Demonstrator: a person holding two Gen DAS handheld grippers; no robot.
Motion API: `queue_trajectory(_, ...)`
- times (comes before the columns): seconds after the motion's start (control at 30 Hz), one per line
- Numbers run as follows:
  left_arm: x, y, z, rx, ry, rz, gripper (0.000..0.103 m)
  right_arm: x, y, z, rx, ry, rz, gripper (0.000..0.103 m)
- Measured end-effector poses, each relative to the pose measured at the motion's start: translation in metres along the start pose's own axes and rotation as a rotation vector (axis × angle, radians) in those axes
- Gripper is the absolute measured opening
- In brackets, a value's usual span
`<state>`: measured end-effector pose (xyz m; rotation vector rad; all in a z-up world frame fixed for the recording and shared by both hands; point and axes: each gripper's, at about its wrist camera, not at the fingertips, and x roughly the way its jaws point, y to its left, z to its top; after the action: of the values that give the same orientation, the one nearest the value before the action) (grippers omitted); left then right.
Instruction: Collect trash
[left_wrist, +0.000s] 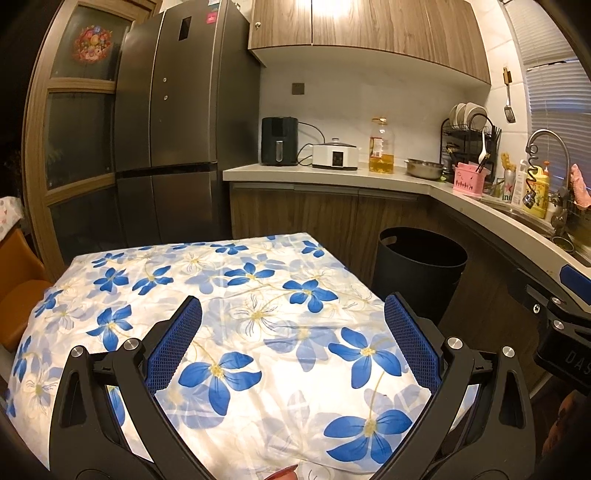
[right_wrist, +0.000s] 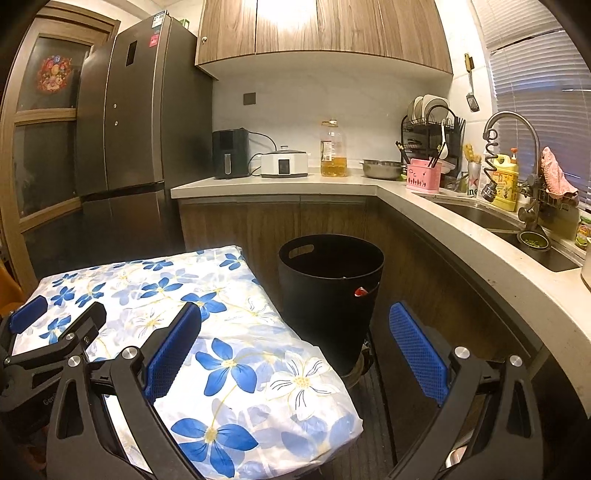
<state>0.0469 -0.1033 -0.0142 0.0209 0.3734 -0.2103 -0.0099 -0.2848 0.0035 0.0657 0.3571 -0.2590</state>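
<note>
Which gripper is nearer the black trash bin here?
Right. The right gripper hangs at the table's edge with the black trash bin just ahead; the left gripper is over the floral tablecloth, farther away.

The flower-print tablecloth (left_wrist: 236, 314) lay bare, open to approach from above. The black bin (right_wrist: 330, 295) stood just beside the table's far corner, mouth unobstructed. The counter edge (right_wrist: 480, 266) bounded the passage on the right.

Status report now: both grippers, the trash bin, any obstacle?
Left gripper open, empty, over the flowered tablecloth. Right gripper open, empty. Black bin on the floor beside the table, something red inside. No trash visible on the cloth.
</note>
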Motion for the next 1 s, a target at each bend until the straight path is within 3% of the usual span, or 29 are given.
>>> queue_trajectory(1.0,-0.010,0.003,0.002,0.002,-0.008,-0.010,0.098,-0.011,0.011,0.003,-0.020,-0.017,0.006,0.098)
